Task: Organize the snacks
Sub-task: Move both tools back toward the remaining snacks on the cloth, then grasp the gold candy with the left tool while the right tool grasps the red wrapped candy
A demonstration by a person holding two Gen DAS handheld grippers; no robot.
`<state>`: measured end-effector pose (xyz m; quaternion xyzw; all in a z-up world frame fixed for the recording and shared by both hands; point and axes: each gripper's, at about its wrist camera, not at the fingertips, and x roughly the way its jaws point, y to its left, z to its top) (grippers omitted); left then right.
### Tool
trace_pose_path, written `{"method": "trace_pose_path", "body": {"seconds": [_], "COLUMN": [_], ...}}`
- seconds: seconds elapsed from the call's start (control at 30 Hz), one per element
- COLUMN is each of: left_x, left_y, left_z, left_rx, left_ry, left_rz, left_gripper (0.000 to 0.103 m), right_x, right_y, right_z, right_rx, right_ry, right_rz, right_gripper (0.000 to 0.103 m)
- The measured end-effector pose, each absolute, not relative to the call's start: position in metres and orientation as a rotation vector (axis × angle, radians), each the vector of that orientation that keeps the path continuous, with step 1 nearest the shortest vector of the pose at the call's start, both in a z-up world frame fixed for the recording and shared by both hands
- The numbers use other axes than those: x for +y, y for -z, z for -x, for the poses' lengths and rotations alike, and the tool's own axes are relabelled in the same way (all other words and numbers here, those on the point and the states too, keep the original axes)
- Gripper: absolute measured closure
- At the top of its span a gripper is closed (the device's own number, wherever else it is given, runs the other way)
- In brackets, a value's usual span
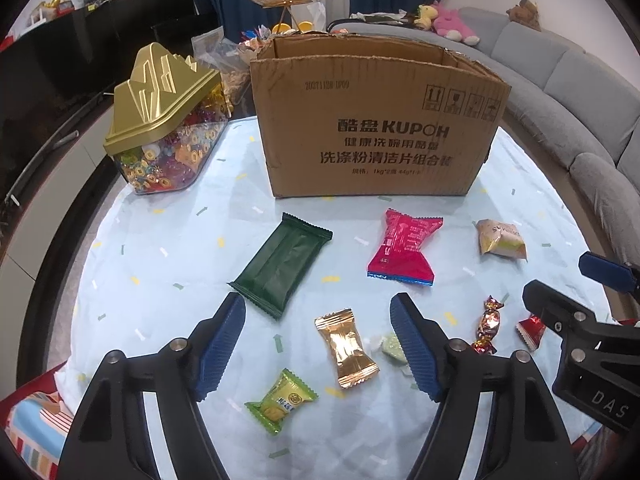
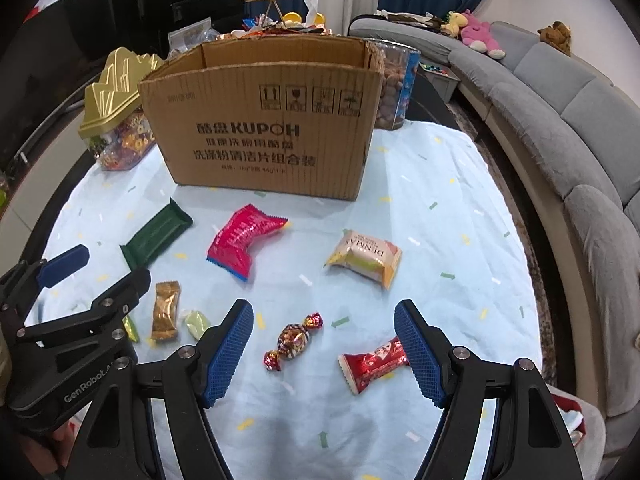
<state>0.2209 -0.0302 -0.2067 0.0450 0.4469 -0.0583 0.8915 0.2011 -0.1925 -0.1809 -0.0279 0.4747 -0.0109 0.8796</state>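
Eight snacks lie loose on the cloth [image 2: 420, 216] w/ nothing in my jaws yet. Biggest thing is the box [image 2: 264, 128], open top, standing at the far side of the cloth; I judge that's where the snacks go. Left of it sits the gold-lid jar [image 1: 160, 128], full of candy.

Snacks, big to small: green bar [image 1: 280, 264] and pink pack [image 1: 404, 246] just in front of the box, beige pack [image 2: 366, 258] to the right, gold pack [image 1: 346, 348], red pack [image 2: 374, 362], lime pack [image 1: 282, 400], twist candy [image 2: 294, 340], pale green sweet [image 2: 197, 322].

Left gripper [image 1: 318, 348] hangs wide open, the gold pack between its fingers, lime pack nearer the cam. Right gripper [image 2: 324, 352] is also wide open, twist candy between the fingers, red pack touching or partly under the right pad; can't tell which.

Risks as I see them:
- Both grippers are close together; the right one shows at the edge of the left view, so closing in on neighbours could knock them together.
- The foil wrappers look slick and flat, so a pinch may skid or drag the cloth.
- Right jaws closing now could catch the red pack along w/ the candy.
- The box wall is tall; a low carry would hit the rim.
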Motion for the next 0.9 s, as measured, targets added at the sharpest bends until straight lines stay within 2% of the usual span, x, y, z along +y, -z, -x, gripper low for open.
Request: {"method": "trace_pose_path", "body": {"seconds": [0.37, 0.47, 0.67, 0.9], "left_x": [-0.032, -0.032, -0.030, -0.029], "left_y": [0.226, 0.229, 0.235, 0.246], "left_z": [-0.225, -0.227, -0.232, -0.235], "left_rx": [0.970, 0.977, 0.996, 1.050], "left_ry": [0.129, 0.112, 0.091, 0.077], "left_rz": [-0.073, -0.079, -0.051, -0.007], "left_gripper": [0.029, 0.034, 0.035, 0.042], "right_x": [-0.190, -0.190, -0.185, -0.181], "right_y": [0.198, 0.200, 0.205, 0.215], "right_z": [-0.203, -0.203, -0.206, -0.210], "right_rx": [1.014, 1.011, 1.016, 1.029], "right_ry": [0.006, 0.004, -0.004, -0.005], "right_rz": [0.059, 0.057, 0.068, 0.074], "right_gripper": [0.029, 0.029, 0.030, 0.031]}}
